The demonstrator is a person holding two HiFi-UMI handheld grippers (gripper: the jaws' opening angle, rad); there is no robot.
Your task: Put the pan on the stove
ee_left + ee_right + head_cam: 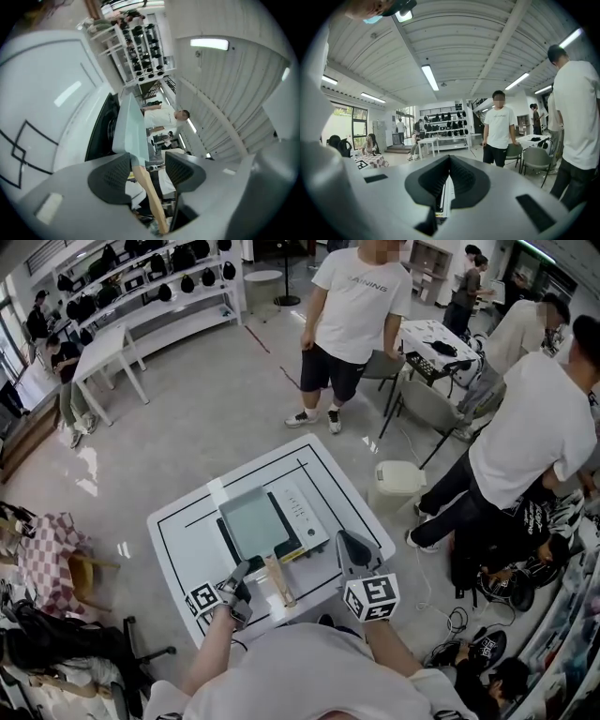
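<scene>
A square pale-green pan (253,521) with a wooden handle (278,579) sits on the black-and-white stove (305,517) on the white table (178,531). The handle points toward me. My left gripper (239,582) is at the handle's left side. In the left gripper view the left gripper (147,171) is open, and the handle (150,192) runs through the gap with the pan (131,126) beyond. My right gripper (354,549) hovers over the table's near right part, apart from the pan. In its own view the right gripper (449,176) has its fingertips together and holds nothing.
A white bin (398,486) stands on the floor just right of the table. One person (352,306) stands beyond the table and another (534,427) leans in at the right. A chair with a checkered cloth (52,554) is at the left.
</scene>
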